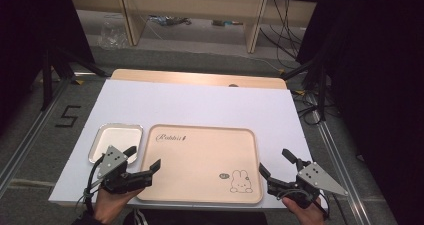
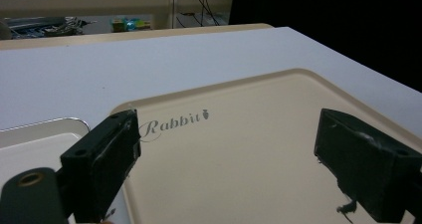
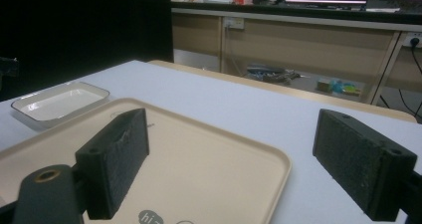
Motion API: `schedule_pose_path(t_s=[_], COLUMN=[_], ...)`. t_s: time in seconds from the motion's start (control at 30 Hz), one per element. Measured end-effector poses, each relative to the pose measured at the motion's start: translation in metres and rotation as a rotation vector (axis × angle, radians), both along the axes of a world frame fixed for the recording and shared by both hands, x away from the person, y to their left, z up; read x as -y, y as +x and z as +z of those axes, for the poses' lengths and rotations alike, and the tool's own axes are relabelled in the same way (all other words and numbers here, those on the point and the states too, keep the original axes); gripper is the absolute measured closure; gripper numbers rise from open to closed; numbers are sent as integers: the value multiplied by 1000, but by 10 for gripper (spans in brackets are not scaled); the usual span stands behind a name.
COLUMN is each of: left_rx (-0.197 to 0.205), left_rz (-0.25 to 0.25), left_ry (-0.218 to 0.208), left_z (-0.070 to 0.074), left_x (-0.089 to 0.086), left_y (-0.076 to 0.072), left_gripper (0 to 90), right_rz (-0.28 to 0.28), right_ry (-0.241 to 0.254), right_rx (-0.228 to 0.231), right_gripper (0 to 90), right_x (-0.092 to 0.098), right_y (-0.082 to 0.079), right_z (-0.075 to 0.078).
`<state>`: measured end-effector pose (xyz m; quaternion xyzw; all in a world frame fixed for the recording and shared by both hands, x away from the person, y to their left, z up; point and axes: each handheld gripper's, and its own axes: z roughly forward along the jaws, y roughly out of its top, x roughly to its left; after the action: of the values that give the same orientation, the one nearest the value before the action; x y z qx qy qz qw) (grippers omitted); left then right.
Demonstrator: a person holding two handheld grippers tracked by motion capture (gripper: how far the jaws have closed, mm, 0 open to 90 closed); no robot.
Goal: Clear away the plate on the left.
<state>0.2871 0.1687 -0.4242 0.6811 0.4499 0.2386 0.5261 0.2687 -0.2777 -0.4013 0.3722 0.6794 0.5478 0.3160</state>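
We record a beige tray lying flat at the near middle of the white-covered worktop. It carries the word "Rabbit" in script at its far left corner and a small rabbit drawing at its near right corner. Its surface holds nothing else.

We note a small white enamel dish just beside the tray's left edge, also lying flat and empty, its rim close to the tray's rim; whether the two touch we cannot tell.

We list the left gripper at the near left corner of the tray, held in the person's left hand. Its jaws stand wide apart with nothing between them; one jaw sits over the gap between dish and tray, the other over the tray's surface. In the left gripper view the tray lies between and beyond the two black jaws.

We list the right gripper off the tray's near right edge, above the worktop, held in the right hand. Its jaws likewise stand wide with nothing held.
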Motion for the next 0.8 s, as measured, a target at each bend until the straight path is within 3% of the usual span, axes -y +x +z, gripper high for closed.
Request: schedule_pose_path(t_s=[0.37, 0.4, 0.43, 0.53, 0.8], left_rx=[-1, -11, -16, -32, -47], left_rz=[17, 19, 23, 16, 26], left_ry=[16, 21, 18, 31, 50], left_z=[-1, -1, -2, -3, -4], left_x=[-3, -5, -6, -7, -7], left_y=[2, 4, 5, 7, 10], left_gripper=[114, 116, 116, 121, 121], right_rz=[-1, 3, -2, -6, -6], right_ry=[10, 25, 4, 4, 9], right_rx=[-16, -23, -14, -15, -6], right_gripper=[152, 151, 152, 152, 151], right_x=[-1, -2, -1, -1, 0], right_y=[-1, -1, -1, -1, -1], right_z=[0, 0, 0, 0, 0])
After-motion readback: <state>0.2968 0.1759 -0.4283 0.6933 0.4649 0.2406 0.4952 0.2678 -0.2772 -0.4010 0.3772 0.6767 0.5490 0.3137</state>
